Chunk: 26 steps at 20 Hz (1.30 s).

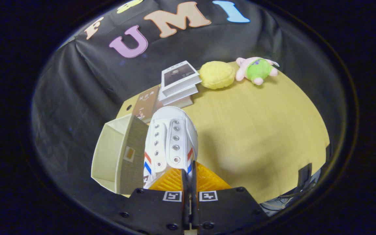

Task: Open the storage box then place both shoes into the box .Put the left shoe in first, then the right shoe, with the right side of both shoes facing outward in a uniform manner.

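A white shoe [170, 140] with red and blue side stripes and metal eyelets hangs above the wooden table [256, 130], its toe pointing away from me. My gripper [189, 169] is shut on the shoe's right collar edge, the fingers pressed close together with the fabric pinched between them. To the left of the shoe stands the open storage box [117, 153], cream inside with a brownish outer wall, its opening turned to the left. The shoe's left side is right next to the box wall.
Beyond the shoe lies a stack of books [178, 83] with a brown booklet [145, 104] beside it. A yellow cushion [216, 75] and a pink and green plush toy [256, 70] rest at the table's far edge.
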Available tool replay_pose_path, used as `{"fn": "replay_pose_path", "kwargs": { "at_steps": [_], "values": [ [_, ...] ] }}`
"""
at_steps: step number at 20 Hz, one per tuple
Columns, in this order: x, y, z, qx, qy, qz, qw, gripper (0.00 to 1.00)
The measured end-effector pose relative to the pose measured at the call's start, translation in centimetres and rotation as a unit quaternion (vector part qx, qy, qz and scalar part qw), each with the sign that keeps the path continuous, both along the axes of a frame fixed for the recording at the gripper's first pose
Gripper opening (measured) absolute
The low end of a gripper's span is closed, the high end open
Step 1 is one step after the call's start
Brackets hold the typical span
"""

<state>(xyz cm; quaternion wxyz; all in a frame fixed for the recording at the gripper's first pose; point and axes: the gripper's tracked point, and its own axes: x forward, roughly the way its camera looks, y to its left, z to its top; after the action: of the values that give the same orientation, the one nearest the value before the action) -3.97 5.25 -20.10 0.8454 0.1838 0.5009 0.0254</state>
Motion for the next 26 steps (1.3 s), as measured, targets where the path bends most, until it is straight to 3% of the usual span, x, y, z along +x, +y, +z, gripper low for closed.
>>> {"fn": "replay_pose_path", "kwargs": {
  "at_steps": [15, 17, 19, 25, 26],
  "values": [
    [4.1, 15.6, 3.3, 0.038, -0.02, 0.042, 0.998, 0.05],
    [3.9, 16.9, 2.8, 0.043, -0.012, 0.053, 0.998, 0.24],
    [4.0, 19.3, 3.5, 0.086, -0.02, 0.063, 0.994, 0.44],
    [6.4, 14.8, 8.1, 0.048, -0.128, 0.061, 0.989, 1.0],
    [6.7, 13.7, 8.9, 0.04, -0.149, 0.059, 0.986, 1.0]
  ]
}}
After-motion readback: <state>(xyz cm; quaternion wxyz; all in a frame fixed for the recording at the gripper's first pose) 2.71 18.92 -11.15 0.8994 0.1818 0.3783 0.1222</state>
